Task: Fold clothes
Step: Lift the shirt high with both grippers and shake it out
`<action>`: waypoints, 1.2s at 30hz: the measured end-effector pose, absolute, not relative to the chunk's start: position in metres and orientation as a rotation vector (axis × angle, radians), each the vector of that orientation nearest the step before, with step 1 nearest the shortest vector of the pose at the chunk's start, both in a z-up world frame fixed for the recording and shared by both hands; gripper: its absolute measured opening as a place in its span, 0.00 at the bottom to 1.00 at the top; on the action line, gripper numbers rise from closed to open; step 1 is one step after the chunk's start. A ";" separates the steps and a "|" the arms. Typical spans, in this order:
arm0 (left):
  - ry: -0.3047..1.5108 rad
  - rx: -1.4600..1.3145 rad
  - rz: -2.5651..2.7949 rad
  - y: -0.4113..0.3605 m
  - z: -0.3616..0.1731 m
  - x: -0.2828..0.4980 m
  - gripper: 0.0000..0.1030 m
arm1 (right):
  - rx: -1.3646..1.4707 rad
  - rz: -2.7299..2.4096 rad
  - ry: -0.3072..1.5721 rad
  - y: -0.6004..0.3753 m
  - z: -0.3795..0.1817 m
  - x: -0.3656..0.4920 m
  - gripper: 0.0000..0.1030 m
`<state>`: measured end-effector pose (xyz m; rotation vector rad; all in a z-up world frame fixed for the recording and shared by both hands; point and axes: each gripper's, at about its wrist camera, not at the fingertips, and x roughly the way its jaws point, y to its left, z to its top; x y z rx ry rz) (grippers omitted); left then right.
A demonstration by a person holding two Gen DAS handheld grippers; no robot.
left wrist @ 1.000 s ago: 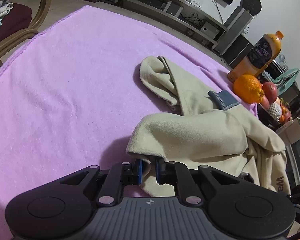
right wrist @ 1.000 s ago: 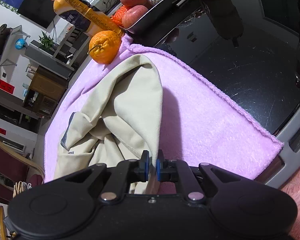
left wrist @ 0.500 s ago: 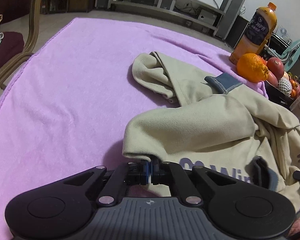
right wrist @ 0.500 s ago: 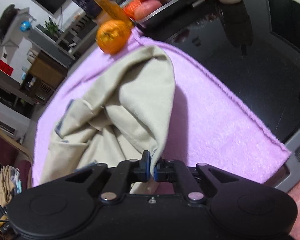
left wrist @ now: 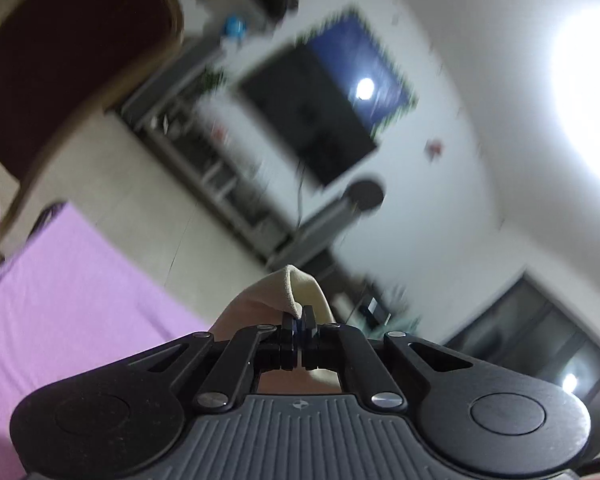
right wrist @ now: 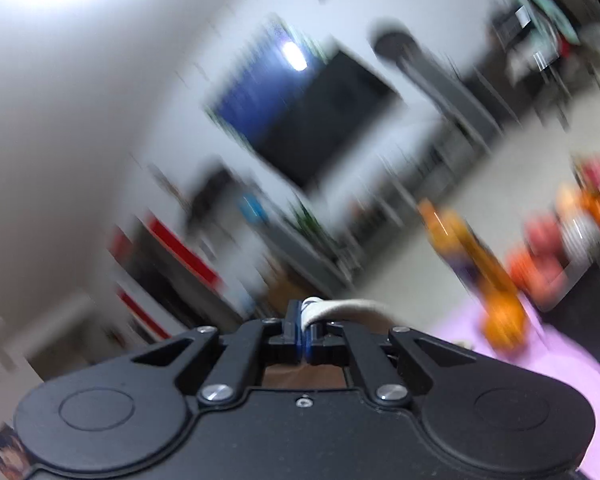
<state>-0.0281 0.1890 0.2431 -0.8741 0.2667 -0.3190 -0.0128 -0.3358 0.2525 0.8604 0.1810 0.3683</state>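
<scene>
Left wrist view: the left claw (left wrist: pixel 299 317) is clenched on a fold of the beige garment (left wrist: pixel 300 288), which bunches up just past the fingertips and hangs out of sight beneath the tool. The pink cloth (left wrist: pixel 72 300) covering the bench lies at lower left. Beyond it are a dark red chair (left wrist: pixel 60 64) and a wall-mounted television (left wrist: pixel 324 108), both blurred.

Right wrist view: the right claw (right wrist: pixel 304 320) is pinched tight on another edge of the same beige garment (right wrist: pixel 348 306), the fabric trailing off to the right across the fingers. An orange bottle (right wrist: pixel 460 248), an orange (right wrist: pixel 504 320) and a tray of fruit (right wrist: pixel 560 248) stand at right by the pink cloth (right wrist: pixel 560 356), heavily smeared.
</scene>
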 end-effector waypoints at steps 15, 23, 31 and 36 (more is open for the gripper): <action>0.023 -0.712 -0.198 0.168 0.306 -0.102 0.00 | 0.721 0.461 0.036 -0.327 0.325 -0.071 0.02; 0.360 -0.588 0.054 0.200 0.265 0.066 0.00 | 0.631 0.315 0.355 -0.277 0.290 0.085 0.02; 0.111 -0.505 -0.024 0.200 0.308 0.046 0.01 | 0.489 0.345 0.163 -0.268 0.332 0.096 0.02; 0.195 -0.518 -0.015 0.193 0.241 0.032 0.01 | 0.413 0.336 0.286 -0.273 0.271 0.085 0.02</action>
